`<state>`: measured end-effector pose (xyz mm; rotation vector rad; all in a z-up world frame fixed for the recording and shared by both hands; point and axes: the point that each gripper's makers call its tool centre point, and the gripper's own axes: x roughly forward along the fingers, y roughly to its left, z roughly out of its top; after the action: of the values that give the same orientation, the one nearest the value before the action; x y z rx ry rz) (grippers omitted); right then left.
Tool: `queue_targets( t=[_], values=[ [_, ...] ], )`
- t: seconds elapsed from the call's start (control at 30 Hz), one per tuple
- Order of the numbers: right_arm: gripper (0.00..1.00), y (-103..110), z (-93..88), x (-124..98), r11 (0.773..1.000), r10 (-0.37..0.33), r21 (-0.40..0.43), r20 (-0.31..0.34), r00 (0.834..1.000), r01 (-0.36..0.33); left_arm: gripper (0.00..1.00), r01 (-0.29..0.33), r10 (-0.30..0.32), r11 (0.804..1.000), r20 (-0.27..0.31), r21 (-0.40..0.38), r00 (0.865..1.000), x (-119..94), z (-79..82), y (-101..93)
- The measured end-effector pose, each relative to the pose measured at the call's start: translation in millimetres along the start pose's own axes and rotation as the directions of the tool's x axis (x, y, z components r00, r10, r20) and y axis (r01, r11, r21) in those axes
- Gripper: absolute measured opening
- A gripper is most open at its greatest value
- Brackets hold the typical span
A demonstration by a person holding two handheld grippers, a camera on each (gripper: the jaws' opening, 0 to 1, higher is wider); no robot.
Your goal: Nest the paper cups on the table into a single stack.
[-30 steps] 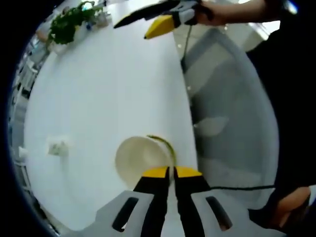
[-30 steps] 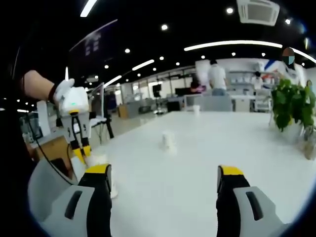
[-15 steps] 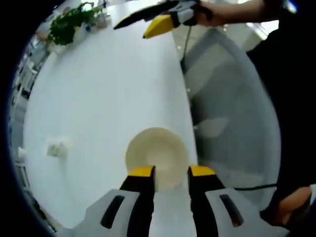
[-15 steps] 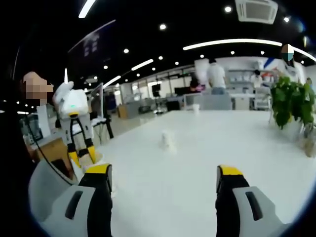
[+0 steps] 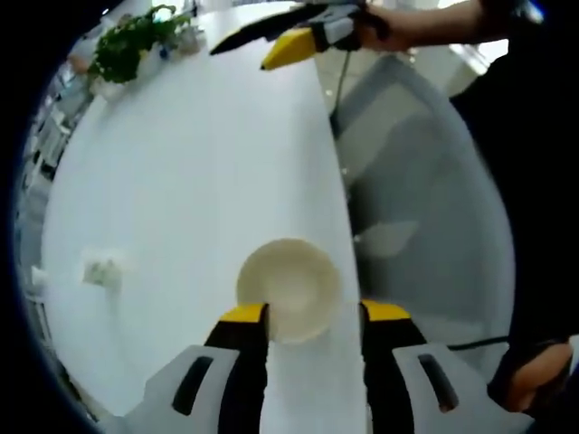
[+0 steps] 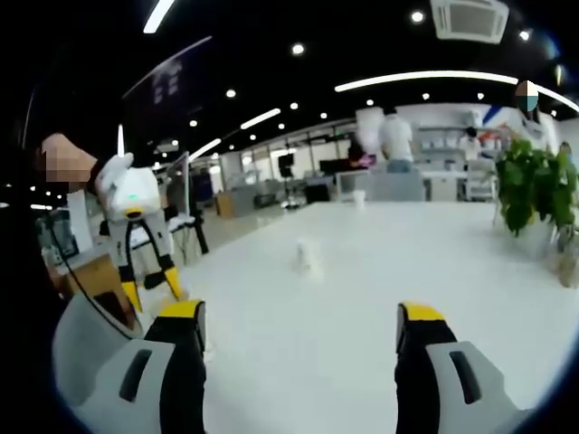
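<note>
In the left gripper view the left gripper (image 5: 310, 315) has its 2 yellow-tipped jaws spread wide, holding nothing. A paper cup (image 5: 289, 287) stands open side up just past the tips, at 12 o'clock from them, near the table's (image 5: 190, 172) right edge; its rim sits between the tips' lines, and whether either tip touches it cannot be told. At 9 o'clock from the cup, well apart, lies a small blurred white object (image 5: 102, 269), too unclear to name. At 11 o'clock, far across the table, is a plant (image 5: 131, 41). At 12 o'clock near the top, the right gripper (image 5: 271, 43) reaches in with its jaws parted, held by a hand (image 5: 380, 23).

In the right gripper view the right gripper (image 6: 298, 318) stands wide, nothing between its jaws. At 12 o'clock from it, a small white object (image 6: 308, 257) sits on the table (image 6: 380, 271). At 9 o'clock the left gripper (image 6: 149, 291) points down, jaws apart. The plant (image 6: 534, 194) is at 2 o'clock.
</note>
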<state>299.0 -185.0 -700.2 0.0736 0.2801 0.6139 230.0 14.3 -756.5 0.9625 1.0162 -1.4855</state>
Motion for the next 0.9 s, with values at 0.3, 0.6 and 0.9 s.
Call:
queue_targets(
  t=[0.3, 0.6, 0.9],
  values=[
    [0.85, 1, 1.2, 0, 1.000, -0.001, -0.003, -0.002, 1.000, 0.001, 0.35, -0.020, 0.020, 1.000, 0.015, -0.003, 1.000, -5, 0.1, 4.1],
    [0.85, 2, 5.0, -1, 1.000, -0.001, -0.006, -0.002, 1.000, 0.001, 0.38, -0.036, 0.039, 0.999, 0.074, -0.039, 0.996, -15, 2.6, 6.3],
    [0.85, 4, 5.3, 1, 1.000, 0.004, -0.015, -0.008, 1.000, -0.004, 0.49, -0.070, 0.078, 0.995, 0.124, -0.067, 0.989, -23, 1.7, 14.6]
  ],
)
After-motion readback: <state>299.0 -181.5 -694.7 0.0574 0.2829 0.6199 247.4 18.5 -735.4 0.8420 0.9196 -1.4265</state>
